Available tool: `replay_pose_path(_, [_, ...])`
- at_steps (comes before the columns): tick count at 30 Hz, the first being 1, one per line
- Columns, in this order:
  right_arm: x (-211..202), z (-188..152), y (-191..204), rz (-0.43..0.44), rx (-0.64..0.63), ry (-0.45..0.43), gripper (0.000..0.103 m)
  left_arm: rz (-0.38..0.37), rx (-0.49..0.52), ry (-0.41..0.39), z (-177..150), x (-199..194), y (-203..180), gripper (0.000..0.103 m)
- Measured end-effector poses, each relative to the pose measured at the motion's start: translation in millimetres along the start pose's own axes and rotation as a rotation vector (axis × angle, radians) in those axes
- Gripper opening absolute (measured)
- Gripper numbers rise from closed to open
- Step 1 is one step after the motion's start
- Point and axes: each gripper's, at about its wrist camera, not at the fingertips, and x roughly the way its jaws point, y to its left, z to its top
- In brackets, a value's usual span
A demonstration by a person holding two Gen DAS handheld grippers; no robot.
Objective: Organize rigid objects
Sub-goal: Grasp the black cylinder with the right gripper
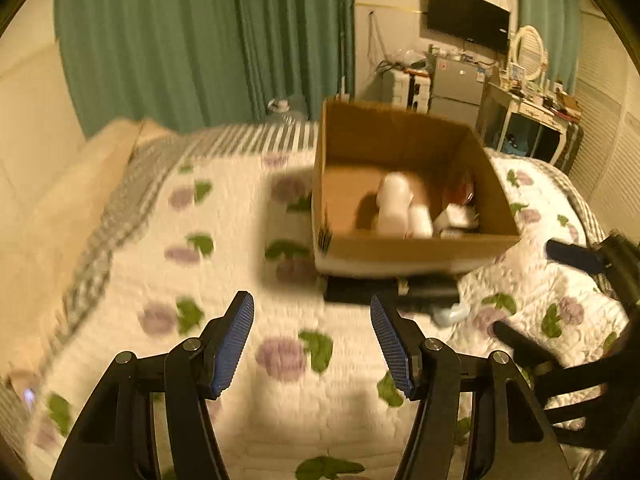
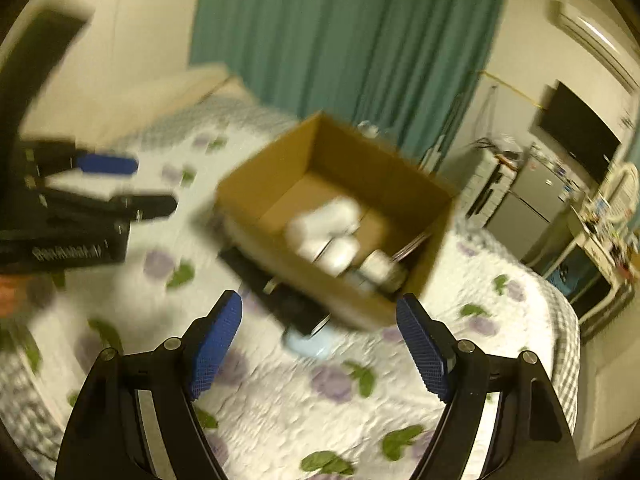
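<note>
Both your left gripper (image 1: 312, 344) and your right gripper (image 2: 320, 348) hang over the flower-printed white quilt (image 1: 248, 264) with fingers spread wide and nothing between them. The open brown cardboard box (image 1: 404, 248), already holding white bottles (image 1: 396, 204), sits ahead of both. The flat black object (image 2: 288, 300) with a pale blue rounded piece (image 2: 308, 344) lies against the box's near wall, just ahead of your right fingers and nearer that hand; its long axis appears to run along that wall, though blur hides which way it points.

Left gripper (image 1: 312, 344) jaws apart, right gripper (image 2: 319, 346) likewise
</note>
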Motion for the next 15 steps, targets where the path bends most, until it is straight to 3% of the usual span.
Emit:
replay_pose_path(8, [79.7, -19.8, 27.7, -0.014, -0.151, 0.114, 0.063, 0.071, -0.032, 0.087, -29.7, 56.2, 13.9, 0.064])
replay_pose_path(10, [95.8, -20.0, 30.1, -0.015, -0.187, 0.126, 0.054, 0.061, -0.044, 0.111, -33.1, 63.9, 17.4, 0.064])
replay_pose_path(15, [127.1, -18.7, 40.5, -0.068, -0.287, 0.132, 0.05, 0.045, -0.086, 0.153, -35.9, 74.7, 27.4, 0.064])
